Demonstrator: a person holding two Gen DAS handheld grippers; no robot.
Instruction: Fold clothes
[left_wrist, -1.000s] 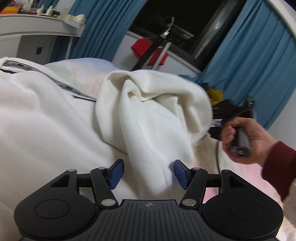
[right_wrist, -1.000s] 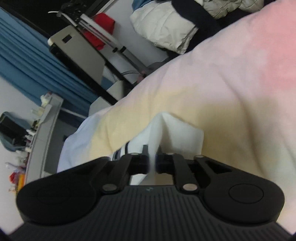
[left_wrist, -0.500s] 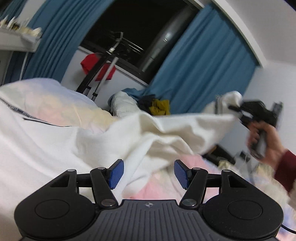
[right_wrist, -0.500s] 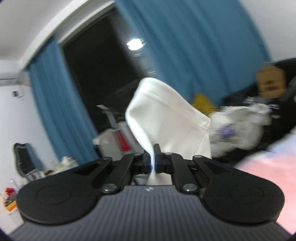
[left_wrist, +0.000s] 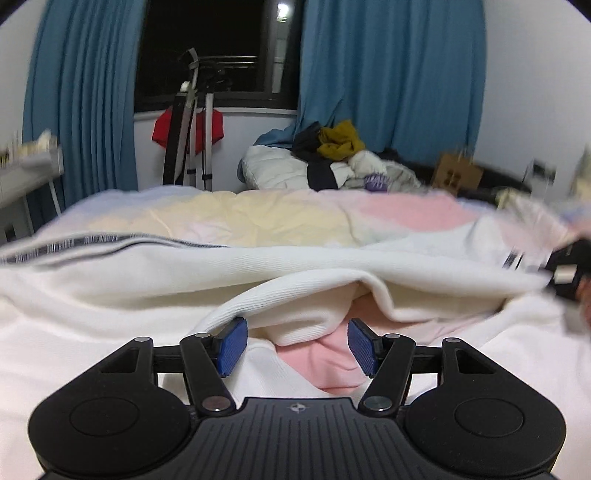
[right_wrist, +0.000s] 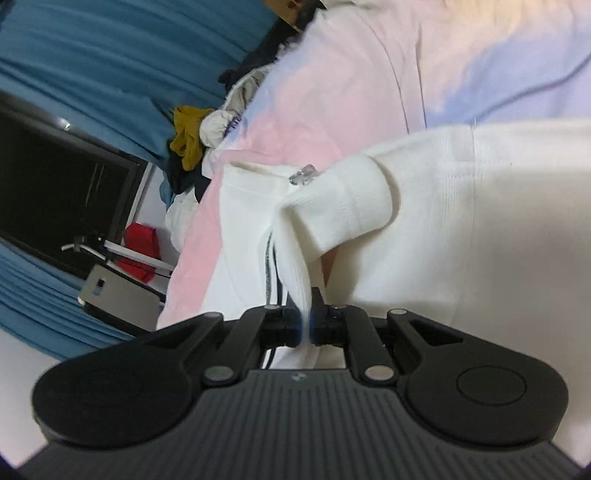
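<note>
Two grippers work over a white garment (left_wrist: 155, 291) spread on the bed (left_wrist: 280, 218), whose cover is pastel pink, yellow and lilac. The left gripper (left_wrist: 293, 345) hovers low over the garment's near edge with its blue fingers (left_wrist: 231, 345) released and apart, nothing pressed between them; a ribbed fold of the garment lies just beyond them. The right gripper (right_wrist: 304, 326) has its fingers clenched on a thin ribbed strip of the same garment, though they are easing open. Past the bed, a pile of clothes (left_wrist: 332, 158) sits below blue curtains (left_wrist: 388, 77)
</note>
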